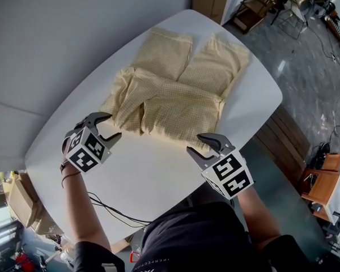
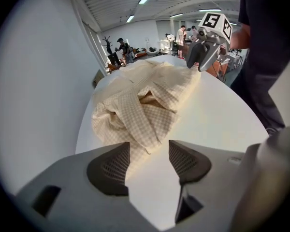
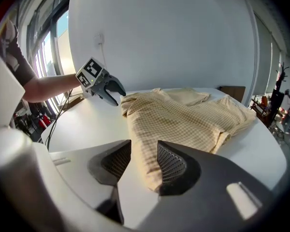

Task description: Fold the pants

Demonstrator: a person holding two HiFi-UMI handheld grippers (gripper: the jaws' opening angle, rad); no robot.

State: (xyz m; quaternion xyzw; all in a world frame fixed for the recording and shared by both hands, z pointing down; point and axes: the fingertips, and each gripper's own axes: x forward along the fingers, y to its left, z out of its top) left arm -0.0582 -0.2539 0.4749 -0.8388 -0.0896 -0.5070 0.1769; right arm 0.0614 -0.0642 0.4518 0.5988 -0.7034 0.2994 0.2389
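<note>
Pants (image 1: 178, 89) on the table (image 1: 147, 180), spread over its far half. Pale yellow, fine check. Two legs side by side, pointing to the far end; near part doubled back over them, rumpled and bunched at the near-left corner. Near edge a thick fold, running straight across.

On to the left gripper (image 1: 112, 126): low over the table, just beside that rumpled corner, tips aimed at it. Jaws apart, nothing pinched. Through its own camera, a point of cloth and bare white tabletop in the gap beyond the pads, no pad pressing on fabric.

Over to the right gripper (image 1: 194, 143): just beside the near-right end of the fold. Jaws apart here too, a little narrower, empty. From its own camera, the folded edge lined up with the gap and reaching close to the right-hand pad; contact there hard to call, but no squeeze on the cloth.

Each gripper in the other's sight across the pants: right gripper (image 2: 195, 65) hanging over the far edge of the fabric, left gripper (image 3: 120, 98) at the crumpled corner.

Further out: a thin black cable (image 1: 110, 208) trailing over the near-left of the table. Pale wall (image 1: 56, 44) to the left, grey floor (image 1: 306, 78) to the right.
</note>
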